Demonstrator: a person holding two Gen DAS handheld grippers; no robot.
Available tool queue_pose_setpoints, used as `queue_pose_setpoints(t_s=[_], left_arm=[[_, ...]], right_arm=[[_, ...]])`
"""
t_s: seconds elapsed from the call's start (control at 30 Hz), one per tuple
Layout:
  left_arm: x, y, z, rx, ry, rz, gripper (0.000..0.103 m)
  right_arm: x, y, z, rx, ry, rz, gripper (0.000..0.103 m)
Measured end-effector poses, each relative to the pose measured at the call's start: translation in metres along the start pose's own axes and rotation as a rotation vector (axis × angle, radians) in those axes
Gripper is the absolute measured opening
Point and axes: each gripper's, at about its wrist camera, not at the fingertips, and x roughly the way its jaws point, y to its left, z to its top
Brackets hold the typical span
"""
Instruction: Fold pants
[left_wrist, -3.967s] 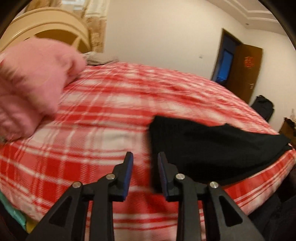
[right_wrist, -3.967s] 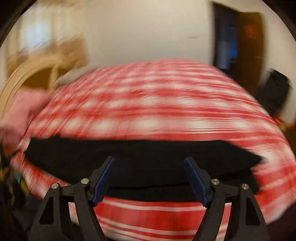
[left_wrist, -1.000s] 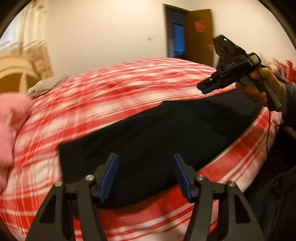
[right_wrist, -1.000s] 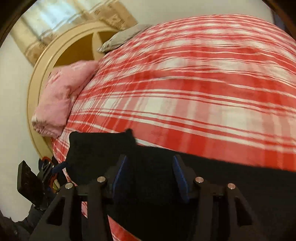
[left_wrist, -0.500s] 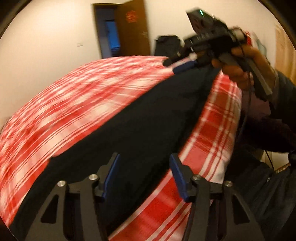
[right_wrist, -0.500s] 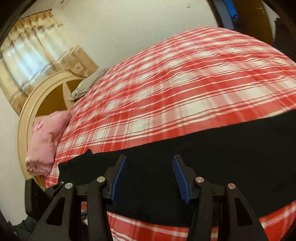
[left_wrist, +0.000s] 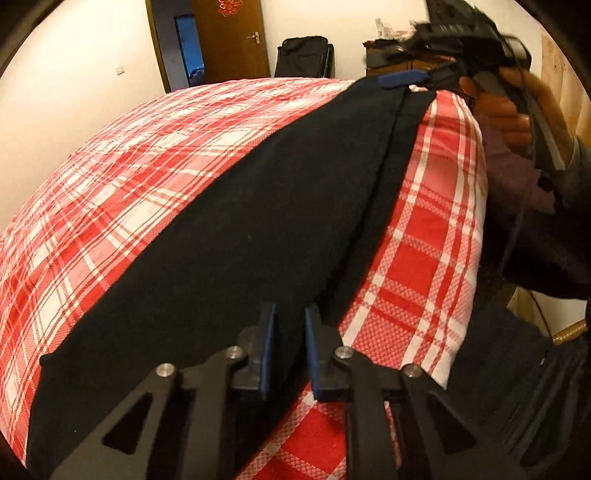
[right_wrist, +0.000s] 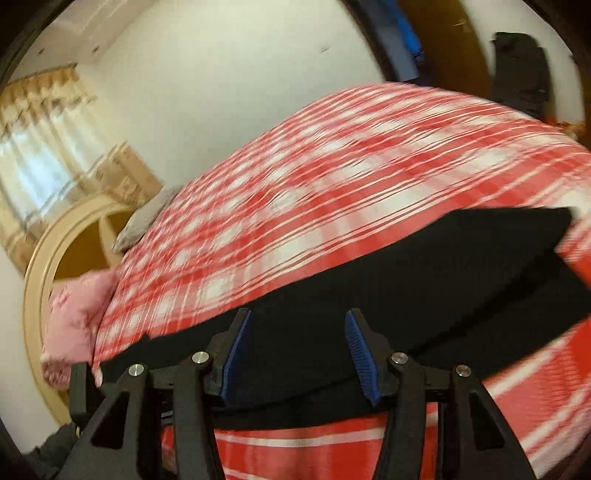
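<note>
Pants (left_wrist: 236, 236): a long black garment is laid flat along the near edge of the bed, folded lengthwise so that one layer is seen lying over another, with a narrow strip of the lower layer showing along the near side
Bed (left_wrist: 140, 155): it is covered by a red and white plaid sheet, and the pants are stretched across it from one end to the other
Left gripper (left_wrist: 288, 350): it is held low over the near long edge of the pants; the blue-padded fingers (left_wrist: 266, 350) are drawn close together with only a narrow gap, and black cloth is seen in that gap, but whether it is pinched cannot be told
Right gripper (right_wrist: 301, 354): it is held over the far end of the pants, as shown in the left wrist view; the fingers (right_wrist: 360, 350) are spread wide apart, with nothing gripped between them
Person's hand (left_wrist: 506, 107): it is wrapped around the right gripper's handle, at the upper right of the left wrist view
Pink pillow (right_wrist: 74, 317): it is set at the head of the bed, against a cream curved headboard (right_wrist: 48, 266)
Door (left_wrist: 229, 37): a brown door is seen open in the far wall
</note>
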Motion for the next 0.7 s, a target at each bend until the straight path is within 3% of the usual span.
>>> queue_pose_setpoints(t_s=[0.2,0.33,0.47,0.53,0.57,0.6,0.7], left_arm=[[0.007,0.001,0.000,-0.012,0.008,0.027,0.022],[0.011,0.000,0.002,0.000,0.007,0.042,0.022],[0.009,-0.002,0.006,0.022,0.013,0.053,0.010],[0.007,-0.001,0.008,0.018,0.011,0.056,0.010],[0.005,0.001,0.009,0.011,0.007,0.062,0.008],[0.005,0.003,0.009,0.003,0.006,0.064,0.008],[0.004,0.010,0.010,-0.029,0.012,0.066,0.007]], right_arm=[[-0.046,-0.059,0.014,0.164,-0.124,-0.129,0.054],[-0.054,-0.089,0.019,0.239,-0.131,-0.171,0.054],[-0.045,-0.112,0.027,0.304,-0.125,-0.175,0.054],[-0.035,-0.121,0.034,0.324,-0.109,-0.171,0.054],[-0.030,-0.127,0.039,0.344,-0.105,-0.170,0.049],[-0.024,-0.130,0.044,0.355,-0.098,-0.167,0.034],[-0.010,-0.134,0.057,0.374,-0.076,-0.157,0.015]])
